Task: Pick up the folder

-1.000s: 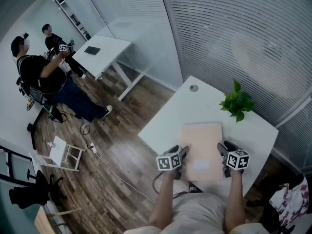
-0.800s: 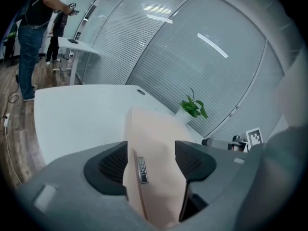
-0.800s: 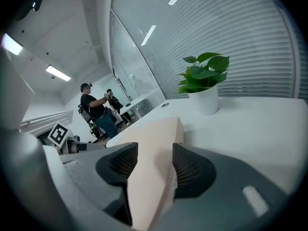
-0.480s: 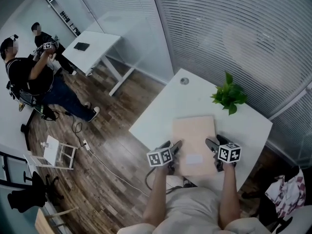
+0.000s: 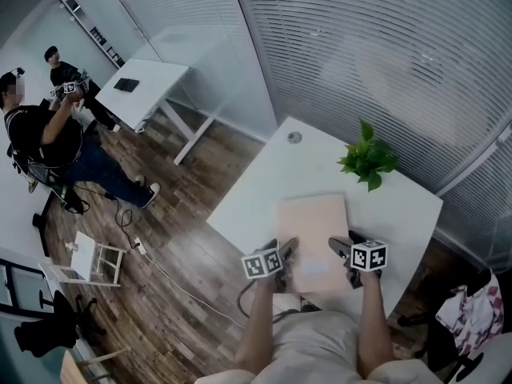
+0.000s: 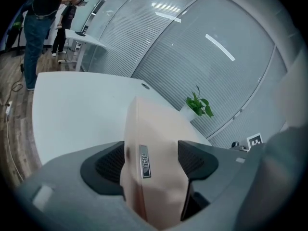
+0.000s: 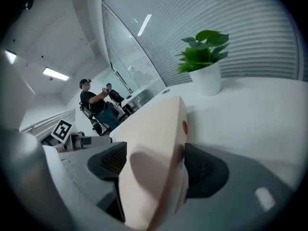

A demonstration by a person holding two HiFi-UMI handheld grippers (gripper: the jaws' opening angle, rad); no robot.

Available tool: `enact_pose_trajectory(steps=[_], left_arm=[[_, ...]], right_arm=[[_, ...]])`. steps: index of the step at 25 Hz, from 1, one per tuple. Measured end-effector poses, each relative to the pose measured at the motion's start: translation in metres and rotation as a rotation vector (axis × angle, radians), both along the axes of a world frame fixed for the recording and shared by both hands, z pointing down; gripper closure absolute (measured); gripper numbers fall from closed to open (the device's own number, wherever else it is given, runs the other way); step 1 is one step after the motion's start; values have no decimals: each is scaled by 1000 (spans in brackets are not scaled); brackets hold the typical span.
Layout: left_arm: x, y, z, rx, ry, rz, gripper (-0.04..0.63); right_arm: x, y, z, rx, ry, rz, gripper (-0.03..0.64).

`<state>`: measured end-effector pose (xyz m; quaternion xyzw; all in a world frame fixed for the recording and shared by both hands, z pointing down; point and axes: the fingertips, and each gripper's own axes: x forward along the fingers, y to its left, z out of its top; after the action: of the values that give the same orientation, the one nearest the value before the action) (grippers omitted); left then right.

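A pale pink folder [image 5: 314, 234] lies flat on the white table [image 5: 264, 186], its near end by the table's front edge. My left gripper [image 5: 282, 254] is at its near left corner and my right gripper [image 5: 341, 250] at its near right corner. In the left gripper view the folder's edge [image 6: 154, 129] with a small metal tag runs between the jaws of the left gripper [image 6: 151, 160]. The right gripper view shows the folder [image 7: 154, 129] between the jaws of the right gripper [image 7: 156, 167]. Both pairs of jaws have just been opening, with the folder still between them.
A potted green plant [image 5: 366, 160] stands at the table's far right, just beyond the folder. A round cable hole [image 5: 295, 138] is at the far corner. Blinds behind glass line the back. Two people [image 5: 44, 138] are at a second table [image 5: 144, 90], far left.
Both grippers and the folder have sunk a little toward the table. The grippers stay at the folder's near corners. The head view has drifted.
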<state>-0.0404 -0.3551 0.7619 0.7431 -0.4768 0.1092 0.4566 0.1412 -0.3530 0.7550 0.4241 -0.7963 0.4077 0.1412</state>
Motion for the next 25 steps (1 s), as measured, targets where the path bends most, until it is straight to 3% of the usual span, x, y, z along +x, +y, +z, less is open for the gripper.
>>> enact_pose_trajectory(steps=[5, 9, 15, 25], left_arm=[[6, 0, 7, -24, -7, 10, 265], [8, 1, 9, -35, -11, 4, 257], [9, 2, 11, -38, -16, -10, 218], [12, 2, 11, -41, -60, 19, 218]], right_arm=[[3, 1, 10, -48, -41, 13, 233], [-2, 7, 19, -79, -3, 2, 187], [-5, 5, 19, -71, 22, -5, 186], [-6, 6, 18, -73, 88, 7, 187]])
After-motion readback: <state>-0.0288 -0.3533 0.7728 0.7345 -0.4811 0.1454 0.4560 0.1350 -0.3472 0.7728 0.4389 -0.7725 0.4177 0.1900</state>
